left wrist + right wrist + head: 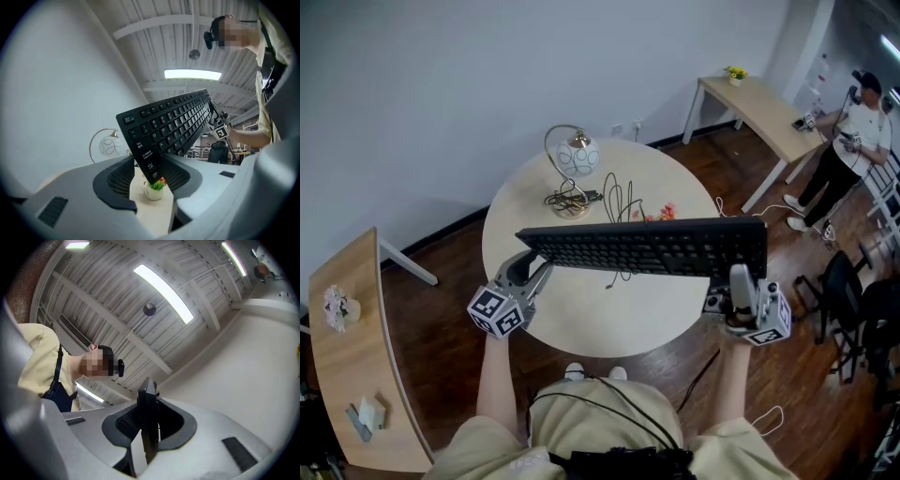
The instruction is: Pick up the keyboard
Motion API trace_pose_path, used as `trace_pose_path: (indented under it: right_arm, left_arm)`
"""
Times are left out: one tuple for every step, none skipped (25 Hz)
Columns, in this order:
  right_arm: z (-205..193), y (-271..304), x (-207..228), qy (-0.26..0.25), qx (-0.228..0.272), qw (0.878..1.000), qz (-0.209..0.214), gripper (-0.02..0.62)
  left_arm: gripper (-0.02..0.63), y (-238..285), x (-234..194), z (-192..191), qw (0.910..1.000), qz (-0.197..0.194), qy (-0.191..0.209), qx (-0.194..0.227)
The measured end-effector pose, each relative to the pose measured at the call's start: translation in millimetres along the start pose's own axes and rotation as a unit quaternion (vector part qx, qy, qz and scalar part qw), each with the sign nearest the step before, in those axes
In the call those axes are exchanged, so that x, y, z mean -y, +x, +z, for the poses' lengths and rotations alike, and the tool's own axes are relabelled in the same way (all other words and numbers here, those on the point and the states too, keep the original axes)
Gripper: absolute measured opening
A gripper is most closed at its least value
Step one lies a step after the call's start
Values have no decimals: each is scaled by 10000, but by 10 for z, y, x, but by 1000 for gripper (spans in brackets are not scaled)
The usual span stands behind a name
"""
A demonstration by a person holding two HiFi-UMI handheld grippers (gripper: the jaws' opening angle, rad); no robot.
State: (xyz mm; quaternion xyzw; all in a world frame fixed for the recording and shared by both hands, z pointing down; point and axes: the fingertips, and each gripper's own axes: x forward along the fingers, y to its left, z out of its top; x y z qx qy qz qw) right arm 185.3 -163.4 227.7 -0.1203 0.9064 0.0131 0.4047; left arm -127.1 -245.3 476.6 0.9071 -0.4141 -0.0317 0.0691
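Clamped onto the keyboard [174, 123] at both ends. With the left gripper [152, 183]: pinched on the short left edge, right by the Tab and Caps Lock keys, closed down to little more than the thickness of the board. With the right gripper [148, 430]: gripped the same way on the opposite end, seen there edge-on as a thin black slab standing upright between the two pads.

Held clear above the round white table [628, 319], roughly level from end to end, key side up, spanning nearly the full width of the tabletop in the head view.

Underneath and beyond, on the tabletop: a lamp [575, 161] with a white globe shade inside a curved metal hoop, a tangle of black cable [619, 199] just beside it, and a small white pot of red flowers [154, 188] near the keyboard's far edge.

Farther out, on a dark wood floor: a curved wooden desk [352, 375] along the left with a small pink flower pot on it, a straight wooden desk [764, 108] at upper right with a yellow plant at its far corner, a person [853, 141] in a white top and dark trousers standing beside that desk, and dark chairs [848, 291] along the right edge.
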Motion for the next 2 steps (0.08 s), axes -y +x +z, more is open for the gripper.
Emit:
trace_pose_path:
  right_arm:
    - [0,1,3,7,4,10000,-2,75]
    - [-1,2,5,15,8,10000,-4,75]
  left_arm:
    - [153,-2,-5,-2,10000,7,-8,12]
    - [153,-4,-10,-3,10000,14,-18,24]
